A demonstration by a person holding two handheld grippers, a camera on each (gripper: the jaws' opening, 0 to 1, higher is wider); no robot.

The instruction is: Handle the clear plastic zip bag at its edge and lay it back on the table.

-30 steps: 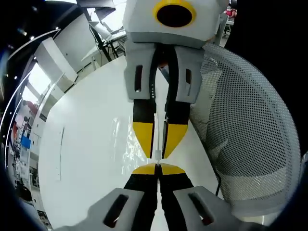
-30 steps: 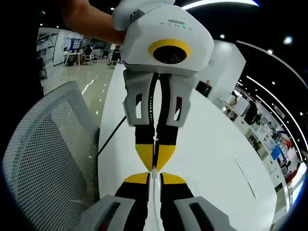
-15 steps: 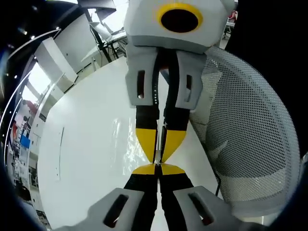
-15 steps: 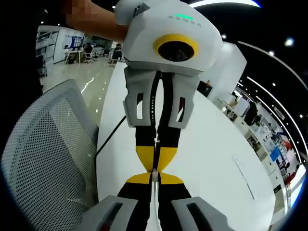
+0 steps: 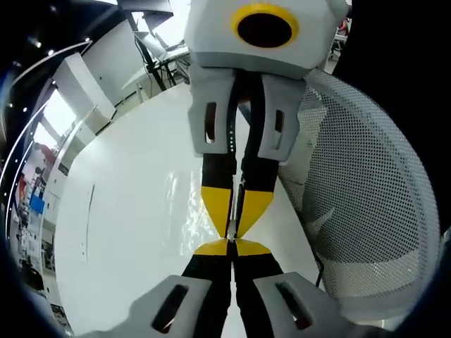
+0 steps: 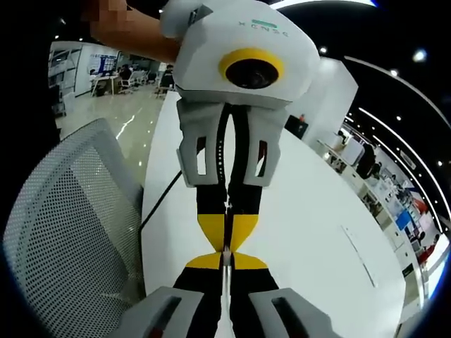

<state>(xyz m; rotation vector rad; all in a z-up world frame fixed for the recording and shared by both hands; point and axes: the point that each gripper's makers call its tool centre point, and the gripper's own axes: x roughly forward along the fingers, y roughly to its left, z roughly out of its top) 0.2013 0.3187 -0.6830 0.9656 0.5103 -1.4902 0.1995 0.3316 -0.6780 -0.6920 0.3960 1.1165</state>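
1. In the left gripper view, we are seeing our left gripper [image 5: 230, 244] coming up from 6 o'clock with its jaws pressed together; they are pinching the thin edge of the clear plastic zip bag [image 5: 184, 211].
2. The right gripper [image 5: 235, 229] is reaching down from 12 o'clock in this view, tip to tip with the left one; its yellow fingertips [image 5: 217, 204] are also closed on the same bag edge.
3. The bag is spreading toward 9 o'clock from the tips, with its shiny wrinkles showing over the white table [image 5: 120, 232]. We cannot tell if it is touching the table.
4. A grey mesh chair [image 5: 366, 211] is standing at 3 o'clock, just beside the table edge.
5. In the right gripper view, the right gripper [image 6: 225, 257] is rising from 6 o'clock, closed on the bag edge, and the left gripper [image 6: 227, 243] is meeting it from 12 o'clock.
6. A person's hand [image 6: 137, 35] is holding the left gripper at 11 o'clock.
7. A dark cable [image 6: 161, 201] is lying across the table near 9 o'clock.
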